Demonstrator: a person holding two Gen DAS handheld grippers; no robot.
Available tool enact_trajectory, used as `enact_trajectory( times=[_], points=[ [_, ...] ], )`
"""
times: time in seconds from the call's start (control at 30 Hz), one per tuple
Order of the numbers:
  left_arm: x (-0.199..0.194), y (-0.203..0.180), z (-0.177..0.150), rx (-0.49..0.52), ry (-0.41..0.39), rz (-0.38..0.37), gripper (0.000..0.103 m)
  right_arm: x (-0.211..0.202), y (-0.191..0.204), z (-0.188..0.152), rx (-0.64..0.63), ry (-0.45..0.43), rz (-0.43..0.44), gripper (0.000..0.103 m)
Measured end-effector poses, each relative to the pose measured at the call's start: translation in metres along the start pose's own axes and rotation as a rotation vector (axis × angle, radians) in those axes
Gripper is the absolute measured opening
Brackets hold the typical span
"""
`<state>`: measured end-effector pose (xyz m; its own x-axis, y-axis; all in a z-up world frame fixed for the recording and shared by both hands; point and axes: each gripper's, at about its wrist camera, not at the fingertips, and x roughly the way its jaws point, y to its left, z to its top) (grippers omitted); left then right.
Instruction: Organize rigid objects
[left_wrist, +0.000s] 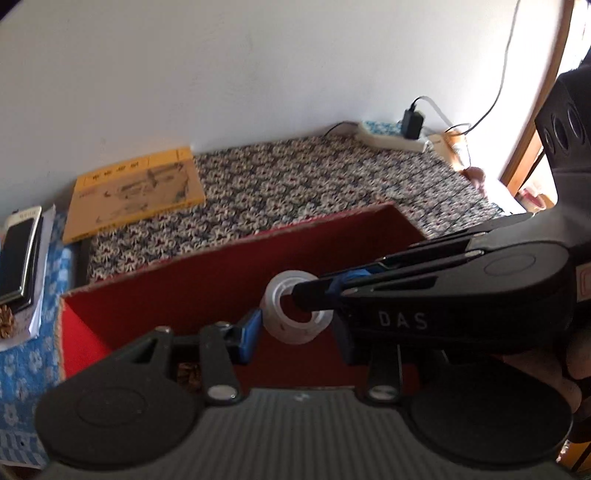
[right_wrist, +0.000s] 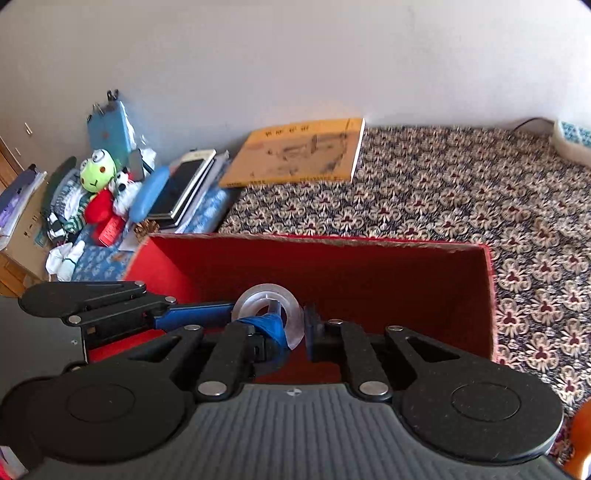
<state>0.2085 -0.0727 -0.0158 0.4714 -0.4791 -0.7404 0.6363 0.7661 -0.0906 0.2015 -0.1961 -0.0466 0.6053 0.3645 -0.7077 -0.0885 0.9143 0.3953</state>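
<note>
We hold the clear tape roll (left_wrist: 275, 295) in the air over the open red box (left_wrist: 192, 280), above its near half and not touching its walls or floor. The left gripper (left_wrist: 295, 332) stands part-way open with the roll between its blue pads (left_wrist: 248, 334). The left pad lies against the roll's side, and the right pad sits tight by the other side, so the roll looks clamped across its width. The right gripper (left_wrist: 301, 297) comes in from the right with its jaws closed together, and its tips are pushed into the roll's centre hole. From the right wrist view the roll covers those tips, so we cannot tell how deep they go. The box rests on a flower-patterned cloth (left_wrist: 295, 177). A yellow book (left_wrist: 136, 192) lies flat on the cloth at the far left, against the wall and well apart from the box. A white power strip (left_wrist: 391, 138) with a black charger (left_wrist: 413, 123) plugged into it sits at the far right, along the same wall.
</note>
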Motion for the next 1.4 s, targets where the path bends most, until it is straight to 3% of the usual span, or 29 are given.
enact_trajectory(
  times=[0.23, 0.4, 0.63, 0.83, 1.2, 1.4],
  points=[
    [0.020, 0.014, 0.004, -0.055, 0.074, 0.031, 0.037, 0.020, -0.005, 0.004, 0.012, 0.006, -0.006, 0.000],
    [0.031, 0.022, 0.002, -0.101, 0.130, 0.104, 0.038, 0.021, -0.009, 0.005, 0.028, -0.029, 0.006, 0.000],
    [0.033, 0.021, -0.001, -0.111, 0.125, 0.204, 0.042, 0.021, -0.012, 0.002, 0.046, -0.063, -0.048, 0.000],
    [0.033, 0.022, -0.001, -0.124, 0.122, 0.237, 0.049, 0.020, -0.017, 0.000, 0.083, -0.055, -0.045, 0.000],
    [0.034, 0.022, 0.000, -0.139, 0.118, 0.304, 0.056, 0.017, -0.005, 0.001, 0.041, -0.039, -0.146, 0.000],
    [0.033, 0.023, 0.000, -0.150, 0.115, 0.314, 0.057, 0.009, -0.013, -0.003, 0.118, -0.004, -0.161, 0.000]
  ],
)
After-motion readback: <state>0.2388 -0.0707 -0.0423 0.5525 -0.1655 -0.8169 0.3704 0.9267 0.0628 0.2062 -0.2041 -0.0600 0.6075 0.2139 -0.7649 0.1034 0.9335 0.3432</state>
